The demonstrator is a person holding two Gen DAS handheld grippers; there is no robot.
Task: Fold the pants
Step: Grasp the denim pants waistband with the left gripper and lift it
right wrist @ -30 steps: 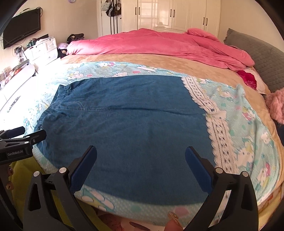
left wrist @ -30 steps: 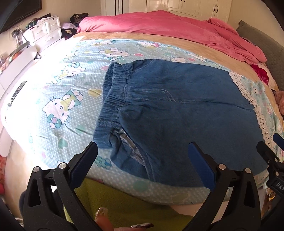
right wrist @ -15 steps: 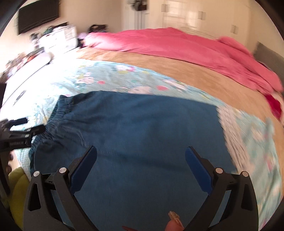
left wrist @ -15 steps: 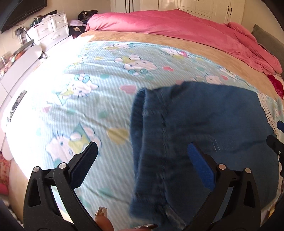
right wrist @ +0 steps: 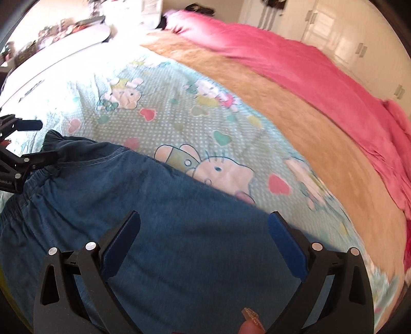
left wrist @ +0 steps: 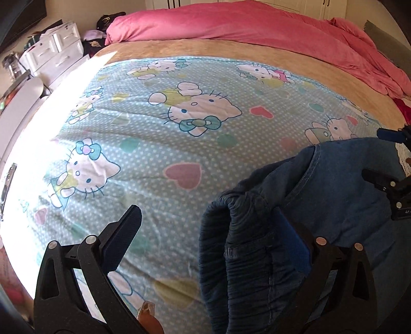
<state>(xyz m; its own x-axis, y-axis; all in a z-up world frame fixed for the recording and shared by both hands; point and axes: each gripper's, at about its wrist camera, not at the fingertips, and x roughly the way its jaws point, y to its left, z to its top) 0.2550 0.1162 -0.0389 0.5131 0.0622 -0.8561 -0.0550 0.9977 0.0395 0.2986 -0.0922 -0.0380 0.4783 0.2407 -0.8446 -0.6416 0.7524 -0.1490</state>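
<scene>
Blue denim pants (left wrist: 334, 200) lie on the cartoon-cat bedsheet (left wrist: 159, 144). In the left wrist view their elastic waistband (left wrist: 246, 251) bunches up around the right finger of my open left gripper (left wrist: 208, 228). In the right wrist view the pants (right wrist: 159, 205) spread under my open right gripper (right wrist: 204, 236), which hovers just above the denim. My left gripper also shows at the left edge of the right wrist view (right wrist: 18, 154), at the waistband. My right gripper shows at the right edge of the left wrist view (left wrist: 390, 164).
A pink duvet (left wrist: 257, 23) is heaped along the far side of the bed over a tan blanket (left wrist: 231, 51). White drawers (left wrist: 51, 54) stand past the bed's left side. White wardrobe doors (right wrist: 346, 41) are in the back.
Both grippers have moved forward and down to the pants and swung left. The waistband, flat a second ago, is now bunched and raised at my left gripper. The pants fill less of the left view.
</scene>
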